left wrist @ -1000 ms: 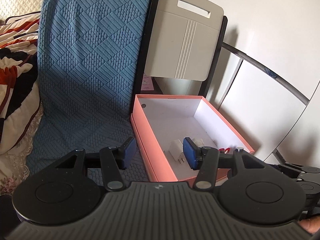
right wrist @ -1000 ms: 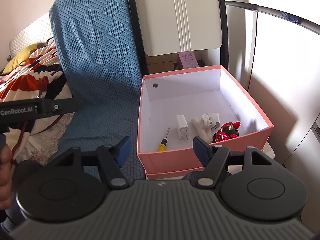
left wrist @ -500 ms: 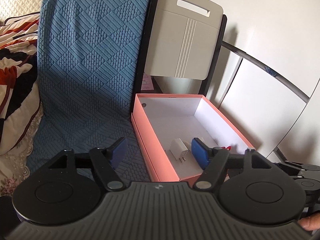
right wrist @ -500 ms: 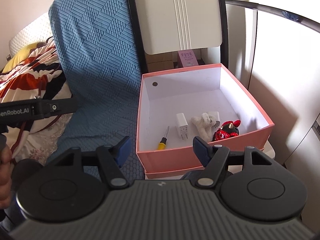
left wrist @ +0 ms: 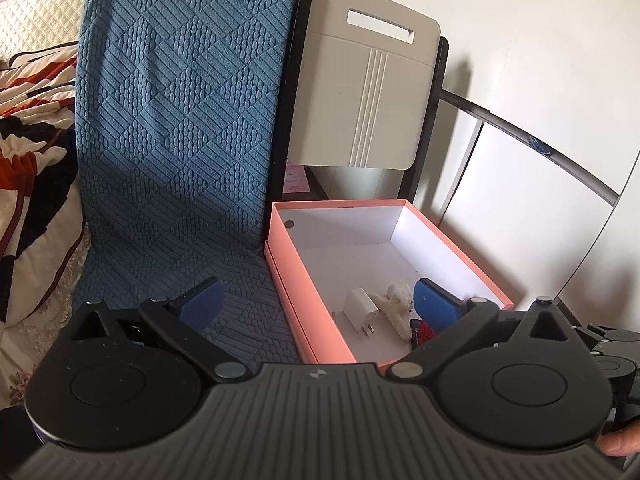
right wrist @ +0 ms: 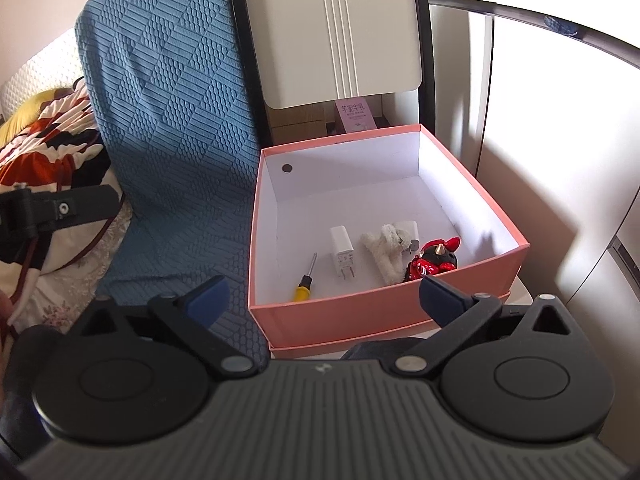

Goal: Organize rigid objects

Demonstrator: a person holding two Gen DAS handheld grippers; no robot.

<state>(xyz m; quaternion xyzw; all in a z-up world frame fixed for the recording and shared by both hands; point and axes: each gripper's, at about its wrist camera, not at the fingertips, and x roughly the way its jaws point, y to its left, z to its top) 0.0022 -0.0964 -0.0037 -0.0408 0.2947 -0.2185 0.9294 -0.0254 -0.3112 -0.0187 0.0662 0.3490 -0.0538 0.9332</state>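
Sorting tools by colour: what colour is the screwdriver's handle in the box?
Yellow with a black collar; the screwdriver shows best in the right wrist view.

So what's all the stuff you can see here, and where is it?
pink cardboard box: 1, pink outside, white inside, beside the blue cover
yellow-handled screwdriver: 1, in box, left
white plug charger: 1, in box, middle
cream plush toy: 1, in box
red shiny figurine: 1, in box, right
blue quilted cover: 1, left of box
beige plastic panel: 1, behind box
left gripper: jaws opening, nothing between
right gripper: jaws opening, nothing between
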